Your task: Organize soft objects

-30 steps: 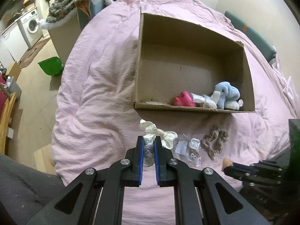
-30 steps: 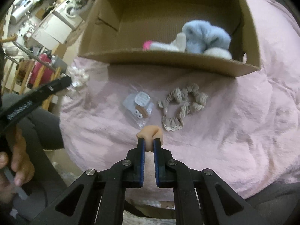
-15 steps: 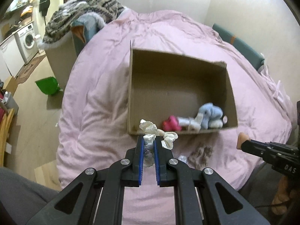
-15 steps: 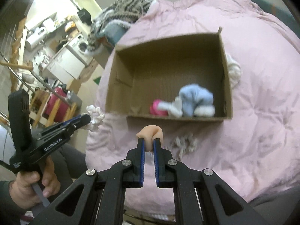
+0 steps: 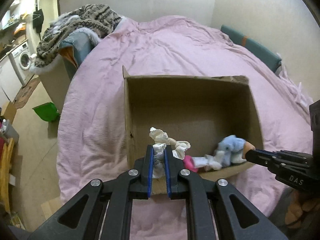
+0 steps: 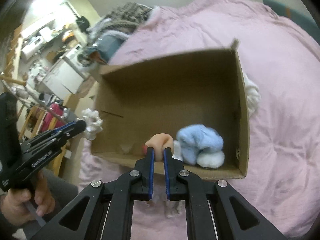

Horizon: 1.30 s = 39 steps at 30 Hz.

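Observation:
An open cardboard box [image 5: 188, 98] lies on the pink bed; it also shows in the right wrist view [image 6: 170, 92]. Inside are a light blue plush [image 5: 230, 146], also seen from the right wrist [image 6: 200, 142], and a pink soft toy [image 5: 188, 162]. My left gripper [image 5: 159, 150] is shut on a white crumpled soft scrunchie [image 5: 162, 138] above the box's near left corner. My right gripper [image 6: 159, 151] is shut on a peach soft piece [image 6: 160, 142] over the box's near edge. The left gripper shows at the left [image 6: 80, 124] in the right wrist view.
The pink duvet [image 5: 160, 46] covers the bed. A patterned blanket pile [image 5: 80, 24] sits at the far left. A white fluffy item [image 6: 253, 96] lies beside the box's right wall. A green bin [image 5: 46, 111] stands on the floor.
Both grippers have lifted with their items and moved forward to the box. The loose items on the duvet in front of the box have dropped out of view.

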Each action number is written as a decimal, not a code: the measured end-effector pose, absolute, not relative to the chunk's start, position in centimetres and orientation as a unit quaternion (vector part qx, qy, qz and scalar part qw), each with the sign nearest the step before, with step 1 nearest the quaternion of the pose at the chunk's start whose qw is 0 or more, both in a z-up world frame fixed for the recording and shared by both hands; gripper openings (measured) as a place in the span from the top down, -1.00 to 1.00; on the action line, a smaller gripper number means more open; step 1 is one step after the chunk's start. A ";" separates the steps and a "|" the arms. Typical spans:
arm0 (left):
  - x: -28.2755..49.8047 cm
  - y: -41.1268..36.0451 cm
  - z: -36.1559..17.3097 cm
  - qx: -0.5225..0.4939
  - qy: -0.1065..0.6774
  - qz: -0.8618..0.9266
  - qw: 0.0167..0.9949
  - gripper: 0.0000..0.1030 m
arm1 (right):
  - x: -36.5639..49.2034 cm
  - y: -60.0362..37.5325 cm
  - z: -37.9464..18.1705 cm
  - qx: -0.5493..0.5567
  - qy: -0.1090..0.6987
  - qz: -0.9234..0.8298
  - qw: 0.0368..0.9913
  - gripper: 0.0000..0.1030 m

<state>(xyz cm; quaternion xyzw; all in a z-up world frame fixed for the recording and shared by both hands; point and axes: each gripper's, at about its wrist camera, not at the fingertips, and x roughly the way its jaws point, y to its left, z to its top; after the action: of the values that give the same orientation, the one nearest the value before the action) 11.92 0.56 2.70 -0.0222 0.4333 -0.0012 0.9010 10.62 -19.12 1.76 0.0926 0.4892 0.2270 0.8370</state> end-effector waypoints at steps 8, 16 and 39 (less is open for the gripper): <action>12.2 0.8 -0.5 -0.034 0.457 0.011 0.889 0.81 | 10.9 -19.2 -0.5 0.087 0.510 0.218 0.827 0.79; 11.2 -0.2 0.0 -0.007 0.436 0.003 0.900 0.80 | 11.1 -19.2 -1.3 0.089 0.522 0.212 0.821 0.79; 10.9 -0.3 1.1 -0.026 0.415 -0.007 0.910 0.65 | 11.1 -20.5 -0.4 0.145 0.493 0.223 0.828 -0.07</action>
<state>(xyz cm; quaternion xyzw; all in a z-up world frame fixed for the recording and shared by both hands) 10.92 -0.33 1.07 -0.0263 0.4145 -0.0068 0.9096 11.13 -20.50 -0.37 0.1451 0.4929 0.2232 0.8284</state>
